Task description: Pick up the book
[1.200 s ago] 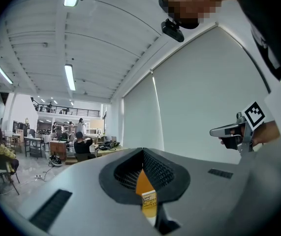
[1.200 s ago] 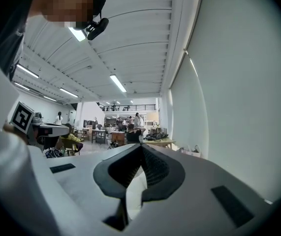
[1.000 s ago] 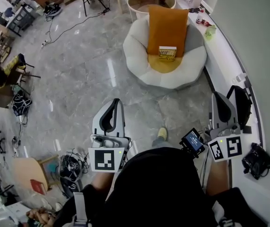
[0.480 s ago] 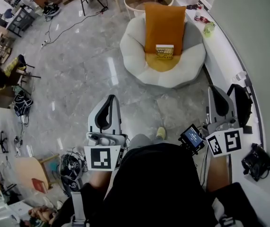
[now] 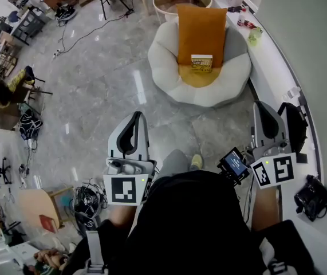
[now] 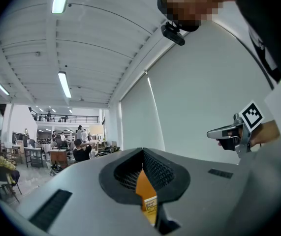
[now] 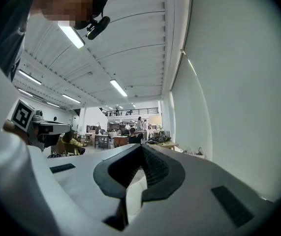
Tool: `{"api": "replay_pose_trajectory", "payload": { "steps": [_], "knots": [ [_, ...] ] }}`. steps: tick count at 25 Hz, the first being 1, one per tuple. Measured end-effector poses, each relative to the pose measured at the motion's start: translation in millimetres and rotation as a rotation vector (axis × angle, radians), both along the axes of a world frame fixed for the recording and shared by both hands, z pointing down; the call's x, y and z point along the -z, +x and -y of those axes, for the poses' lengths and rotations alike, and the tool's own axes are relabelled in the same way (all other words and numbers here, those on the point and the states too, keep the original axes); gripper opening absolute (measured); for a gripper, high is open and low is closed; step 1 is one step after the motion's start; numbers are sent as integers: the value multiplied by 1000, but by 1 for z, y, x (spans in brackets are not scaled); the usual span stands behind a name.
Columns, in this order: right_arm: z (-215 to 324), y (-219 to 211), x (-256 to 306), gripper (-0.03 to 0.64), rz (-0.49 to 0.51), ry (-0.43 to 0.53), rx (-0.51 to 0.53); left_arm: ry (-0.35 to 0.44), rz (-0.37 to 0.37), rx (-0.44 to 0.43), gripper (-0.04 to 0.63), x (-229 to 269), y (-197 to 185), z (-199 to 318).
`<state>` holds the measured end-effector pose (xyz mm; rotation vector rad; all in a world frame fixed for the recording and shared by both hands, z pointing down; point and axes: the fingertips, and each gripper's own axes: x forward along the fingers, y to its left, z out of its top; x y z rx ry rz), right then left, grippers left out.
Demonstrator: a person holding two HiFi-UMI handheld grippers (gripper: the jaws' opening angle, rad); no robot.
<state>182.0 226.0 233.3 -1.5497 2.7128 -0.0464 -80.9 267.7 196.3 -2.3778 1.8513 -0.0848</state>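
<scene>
Left claw [image 5: 138, 119]: held level at the near left of the head view. In the left gripper view its jaws stand together at the tips and nothing is gripped between them.

Right claw [image 5: 261, 105]: held level at the near right, beside the white ledge along the wall [image 5: 271, 59]. In the right gripper view its jaws are likewise closed tip to tip and empty.

Small book with a yellow printed cover [image 5: 201, 62]: upright on the yellow seat pad [image 5: 197, 79], its back against the tall orange cushion [image 5: 201, 28]. Both cushions sit in the white round padded armchair [image 5: 166, 59]. The book is well apart from both claws, across a stretch of grey polished stone floor [image 5: 94, 90]. Neither claw touches it. In the left gripper view the book and the orange cushion appear in the far distance, through the slot below the closed jaw tips.

Surroundings: a round wooden side table [image 5: 164, 0] stands just behind the armchair. A black bag [image 5: 295, 126] rests against the ledge near the right claw. Desks, chairs and trailing cables occupy the far left of the floor. The person's dark upper garment fills the bottom of the head view.
</scene>
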Motion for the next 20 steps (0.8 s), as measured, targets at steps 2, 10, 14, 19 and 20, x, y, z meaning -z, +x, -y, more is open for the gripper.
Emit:
{"api": "replay_pose_trajectory", "payload": {
  "steps": [2,10,14,19,20],
  "knots": [
    [0,-1,1,12,-3,2,2,-1,5,4,11,-2,-2,-1],
    [-3,-13,4,12,-16,1,17,4,-10,18,11,-1,-12,-9],
    [2,-23,3,12,-22,-8,23,26,-6,13,11,1,-21,-4],
    [17,-32,1,12,-29,-22,18,-19,-8,34,11,-10,-34,11],
    [21,-34,1,12,-30,-23,17,-22,-11,32,11,-11,-35,16]
  ]
}}
